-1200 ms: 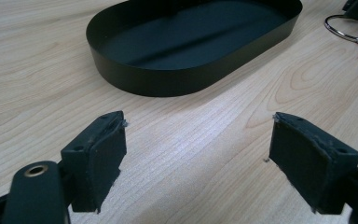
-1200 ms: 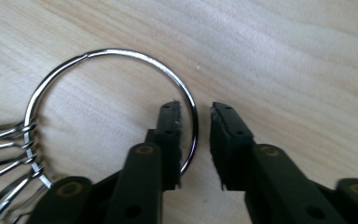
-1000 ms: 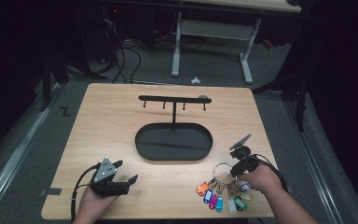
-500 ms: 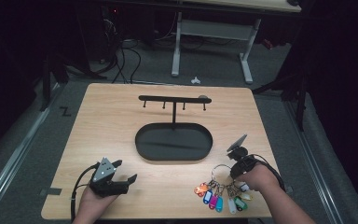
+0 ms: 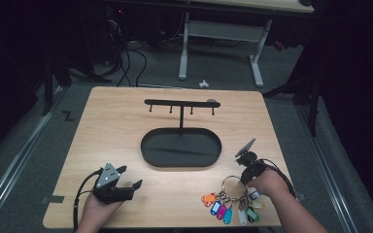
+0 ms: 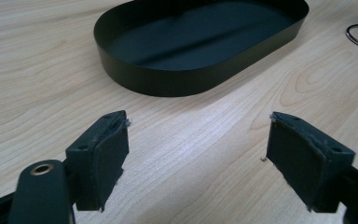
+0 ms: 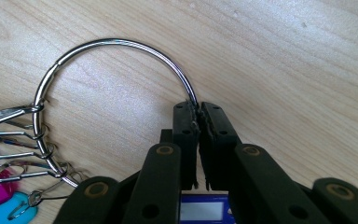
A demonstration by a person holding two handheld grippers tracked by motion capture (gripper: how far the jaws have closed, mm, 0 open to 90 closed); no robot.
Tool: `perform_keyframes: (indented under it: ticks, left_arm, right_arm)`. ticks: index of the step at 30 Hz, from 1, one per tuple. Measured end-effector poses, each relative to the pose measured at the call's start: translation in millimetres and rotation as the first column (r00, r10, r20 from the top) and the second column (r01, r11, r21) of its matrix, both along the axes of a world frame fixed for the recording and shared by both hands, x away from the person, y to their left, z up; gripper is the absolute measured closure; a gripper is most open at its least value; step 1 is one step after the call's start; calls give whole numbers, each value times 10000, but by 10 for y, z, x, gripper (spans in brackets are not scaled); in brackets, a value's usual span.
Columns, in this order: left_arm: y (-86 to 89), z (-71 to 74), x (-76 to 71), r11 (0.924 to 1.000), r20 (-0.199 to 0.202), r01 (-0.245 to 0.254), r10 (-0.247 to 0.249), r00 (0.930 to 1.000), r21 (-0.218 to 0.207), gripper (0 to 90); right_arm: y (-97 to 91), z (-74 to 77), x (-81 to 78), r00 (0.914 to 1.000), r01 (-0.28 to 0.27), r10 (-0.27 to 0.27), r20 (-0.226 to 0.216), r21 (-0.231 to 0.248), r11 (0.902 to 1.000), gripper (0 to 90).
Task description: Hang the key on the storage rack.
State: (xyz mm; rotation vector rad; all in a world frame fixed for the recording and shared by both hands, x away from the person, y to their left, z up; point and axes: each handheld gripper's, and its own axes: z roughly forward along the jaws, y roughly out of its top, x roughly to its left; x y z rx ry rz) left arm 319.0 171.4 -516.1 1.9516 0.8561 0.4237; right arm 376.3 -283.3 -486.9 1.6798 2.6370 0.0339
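The metal ring of the key tags is being pinched by the right gripper; the left gripper is being held wide open near the black tray.

key ring lower arc hidden behind jaws, coloured tags cut off at left edge

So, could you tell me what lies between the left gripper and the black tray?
Only bare wooden tabletop between the open left gripper and the black tray, per the left gripper view.

Tray mid-table, hook rack behind, keyring right-front
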Motion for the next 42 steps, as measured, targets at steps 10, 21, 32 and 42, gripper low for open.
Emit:
perform_keyframes:
  ticks: [10, 21, 32, 42]
  left_arm:
    - [-2, 1, -2, 9998, -136, 219, -219, 9997, -27, 287]
    - [-39, -34, -31, 9988, 54, 321, -323, 9995, 363, 296]
    - [-36, -40, -29, 9987, 107, 386, -390, 9992, 333, 277]
    - [-23, -36, -34, 9989, 194, 377, -382, 9991, 269, 272]
  right_arm:
    - [3, 0, -9, 9968, -783, 784, 142, -73, 9969, 860]
    - [-55, 438, -133, 9900, -1187, 1198, 750, -188, 9928, 867]
    - [-25, 811, -203, 9860, -1377, 1361, 958, 97, 9904, 875]
    - [34, 1042, -161, 9823, -1633, 1622, 939, 35, 9866, 875]
